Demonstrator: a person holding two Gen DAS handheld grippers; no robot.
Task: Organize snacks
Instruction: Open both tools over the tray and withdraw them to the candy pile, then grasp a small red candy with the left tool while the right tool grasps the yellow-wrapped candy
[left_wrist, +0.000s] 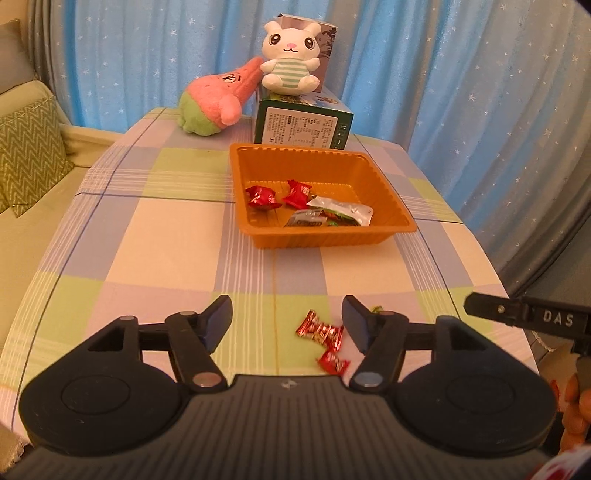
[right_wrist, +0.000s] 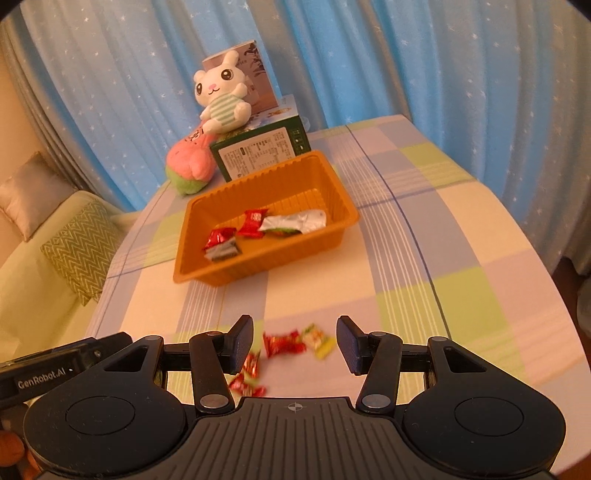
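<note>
Both-wise, the grippers stood with jaws apart and held nothing. The left gripper (left_wrist: 287, 325) hovered low over red candies (left_wrist: 320, 331) lying loose on the checked tablecloth (left_wrist: 166, 240). The right gripper (right_wrist: 295, 345) framed red candies and a yellow-green candy (right_wrist: 319, 339) between its fingers. Farther back, the orange tray (left_wrist: 258, 236) contained two red candies (left_wrist: 263, 197) and a silver packet (left_wrist: 341, 210). A white bunny plush (left_wrist: 290, 55) sat on a green box (left_wrist: 303, 127), beside a pink plush (left_wrist: 218, 98).

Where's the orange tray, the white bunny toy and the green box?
orange tray (left_wrist: 369, 240), left wrist view, front wall.
white bunny toy (left_wrist: 289, 72), left wrist view, striped belly.
green box (right_wrist: 258, 151), right wrist view, printed label side.
</note>
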